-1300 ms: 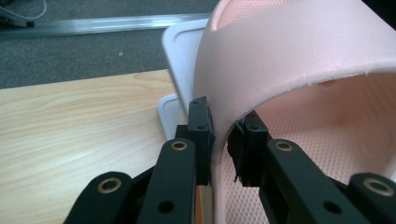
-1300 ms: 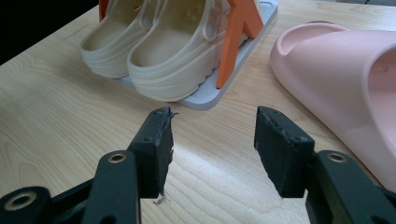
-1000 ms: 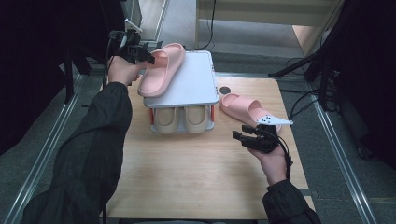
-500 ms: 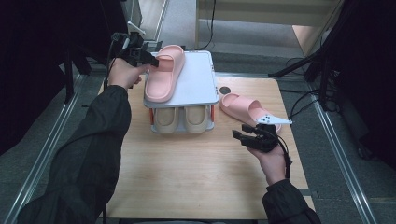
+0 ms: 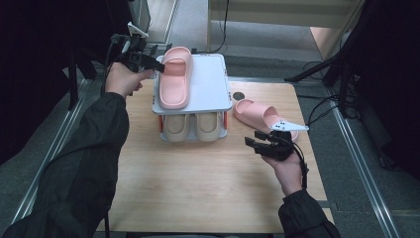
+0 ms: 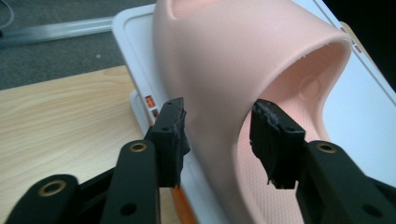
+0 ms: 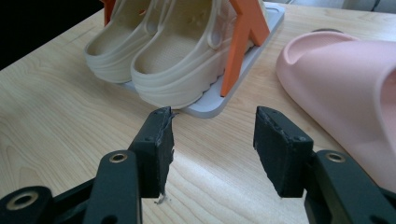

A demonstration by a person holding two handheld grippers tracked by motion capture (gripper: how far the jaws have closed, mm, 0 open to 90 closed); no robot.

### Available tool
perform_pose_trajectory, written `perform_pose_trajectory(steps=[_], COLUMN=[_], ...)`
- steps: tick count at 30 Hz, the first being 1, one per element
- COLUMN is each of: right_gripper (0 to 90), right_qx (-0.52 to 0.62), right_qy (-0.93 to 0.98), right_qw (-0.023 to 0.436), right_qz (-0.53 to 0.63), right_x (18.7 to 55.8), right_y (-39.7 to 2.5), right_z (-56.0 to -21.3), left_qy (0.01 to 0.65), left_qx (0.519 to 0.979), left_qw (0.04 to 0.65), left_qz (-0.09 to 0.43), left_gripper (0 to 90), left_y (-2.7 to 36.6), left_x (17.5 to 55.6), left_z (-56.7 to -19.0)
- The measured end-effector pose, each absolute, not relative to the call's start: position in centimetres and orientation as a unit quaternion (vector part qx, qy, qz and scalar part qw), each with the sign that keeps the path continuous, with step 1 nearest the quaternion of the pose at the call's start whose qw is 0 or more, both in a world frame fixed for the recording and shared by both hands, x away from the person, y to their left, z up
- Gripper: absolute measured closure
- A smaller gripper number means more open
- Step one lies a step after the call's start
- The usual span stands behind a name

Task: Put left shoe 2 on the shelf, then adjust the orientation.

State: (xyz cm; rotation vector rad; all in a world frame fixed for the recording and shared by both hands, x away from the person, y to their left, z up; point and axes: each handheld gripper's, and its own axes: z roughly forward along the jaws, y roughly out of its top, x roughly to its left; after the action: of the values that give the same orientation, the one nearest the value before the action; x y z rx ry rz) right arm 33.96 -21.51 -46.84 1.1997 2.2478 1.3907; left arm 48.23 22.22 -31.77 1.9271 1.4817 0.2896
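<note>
Pink foam slipper (image 5: 174, 78) lying on the white shoe rack's top shelf (image 5: 210, 87); likely light, squashy, a bit grippy. Left claw (image 6: 218, 140) is straddling its strap edge, a sound hold, jaws not visibly pinching. Right claw (image 7: 212, 147) is hovering released above the surface (image 5: 198, 178), beside the second pink slipper (image 5: 260, 115).

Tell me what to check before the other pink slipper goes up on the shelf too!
1. Soft pink foam slipper lying flat on the white top shelf: ok.
2. Left gripper let go of its strap: not ok, the jaws straddle the strap edge; whether they touch it, cannot tell.
3. Room on the shelf beside it: ok, the right half is bare.
4. Right gripper open and empty: ok.
5. Second pink slipper within reach on the wooden table: ok, close to the right gripper.
</note>
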Motion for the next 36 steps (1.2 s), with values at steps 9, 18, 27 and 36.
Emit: perform_pose_trajectory(steps=[9,18,27,36], right_gripper=[49.3,52.0,60.3,66.5], right_qx=[0.401,0.403,0.421,0.425], right_qy=[0.776,0.778,0.772,0.773], right_qw=[0.12,0.115,0.116,0.121], right_qz=[0.472,0.468,0.463,0.455], right_x=[34.2,35.9,36.8,37.3], right_y=[-21.5,-22.0,-23.5,-24.7], right_z=[-46.8,-47.2,-47.2,-47.2], left_qy=[0.563,0.563,0.554,0.546], left_qx=[0.732,0.727,0.728,0.732], left_qw=[0.37,0.384,0.394,0.396], left_qz=[0.105,0.085,0.093,0.09], left_gripper=[46.0,42.0,40.4,41.9], left_y=[25.2,27.0,28.1,28.9], left_x=[45.4,43.4,40.9,38.4], left_z=[-32.4,-35.5,-38.1,-40.8])
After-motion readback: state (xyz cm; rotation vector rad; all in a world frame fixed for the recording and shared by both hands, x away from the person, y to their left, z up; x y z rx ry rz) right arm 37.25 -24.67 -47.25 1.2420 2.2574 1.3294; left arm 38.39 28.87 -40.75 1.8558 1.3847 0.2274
